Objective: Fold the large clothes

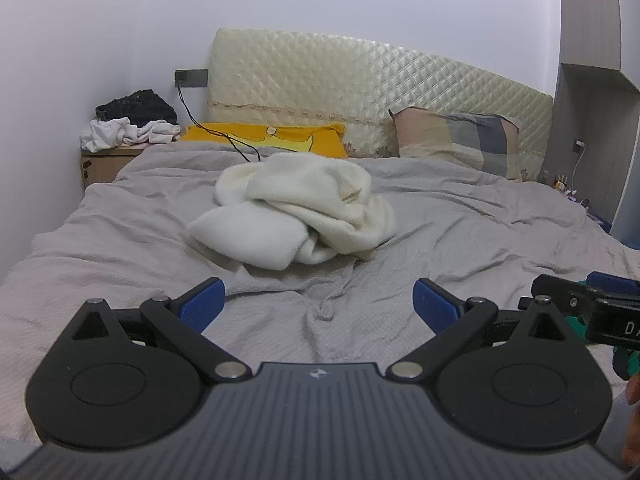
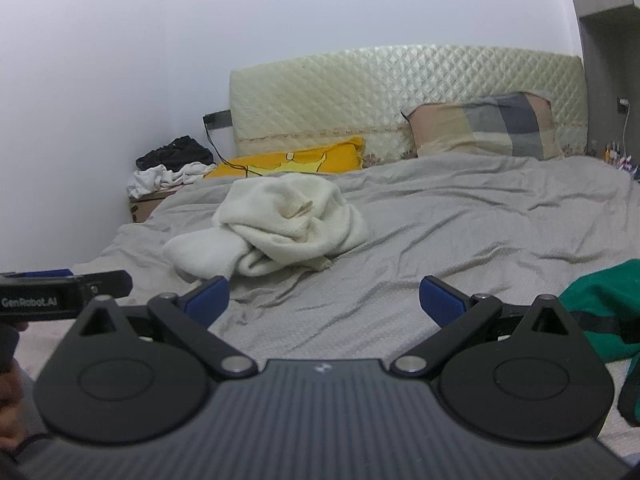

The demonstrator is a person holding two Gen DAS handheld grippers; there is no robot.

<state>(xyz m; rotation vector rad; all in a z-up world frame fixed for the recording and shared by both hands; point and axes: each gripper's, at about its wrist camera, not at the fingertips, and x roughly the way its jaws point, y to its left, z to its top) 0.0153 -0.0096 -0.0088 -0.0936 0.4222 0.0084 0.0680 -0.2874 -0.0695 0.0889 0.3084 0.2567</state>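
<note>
A crumpled cream knit garment (image 1: pixel 294 210) (image 2: pixel 276 226) lies in a heap in the middle of the grey bed cover (image 1: pixel 460 232) (image 2: pixel 460 216). My left gripper (image 1: pixel 318 300) hovers open above the cover, a short way in front of the heap, nothing between its blue pads. My right gripper (image 2: pixel 324 298) is open too, level with the left one and to the right of the heap. A green garment (image 2: pixel 600 312) lies on the cover at the right gripper's right side; a sliver of it shows in the left wrist view (image 1: pixel 578 328).
A yellow pillow (image 1: pixel 264 138) (image 2: pixel 296 160) and a checked pillow (image 1: pixel 460 140) (image 2: pixel 484 126) lean on the quilted headboard (image 1: pixel 360 88). A black cable (image 1: pixel 224 136) runs onto the bed. Clothes (image 1: pixel 132 124) are piled on a box at the far left. A shelf unit (image 1: pixel 592 80) stands right.
</note>
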